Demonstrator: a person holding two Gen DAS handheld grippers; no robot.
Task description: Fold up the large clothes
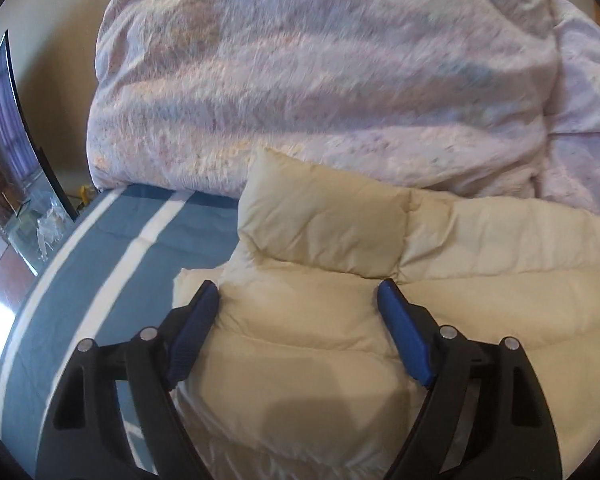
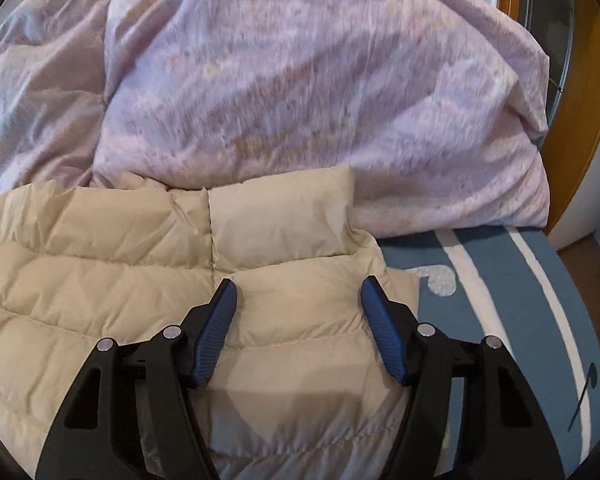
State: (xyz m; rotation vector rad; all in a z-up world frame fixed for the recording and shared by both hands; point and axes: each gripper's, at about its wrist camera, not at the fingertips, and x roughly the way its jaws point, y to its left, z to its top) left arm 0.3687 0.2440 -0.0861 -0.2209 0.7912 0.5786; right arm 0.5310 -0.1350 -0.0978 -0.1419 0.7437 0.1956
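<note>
Jaws spread on both grippers, left [image 1: 299, 294] and right [image 2: 299, 290], over the jacket [image 1: 324, 340].
Jacket lies on sheet [image 1: 112, 248]; duvet [image 1: 308, 80] crowds 12 o'clock; bare sheet at left's 9, right's 3.

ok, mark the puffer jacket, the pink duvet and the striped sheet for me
puffer jacket [image 2: 120, 280], right wrist view, quilted panel left of the fingers.
pink duvet [image 1: 320, 80], left wrist view, middle of the bunched heap.
striped sheet [image 1: 112, 252], left wrist view, blue band between two white stripes.
</note>
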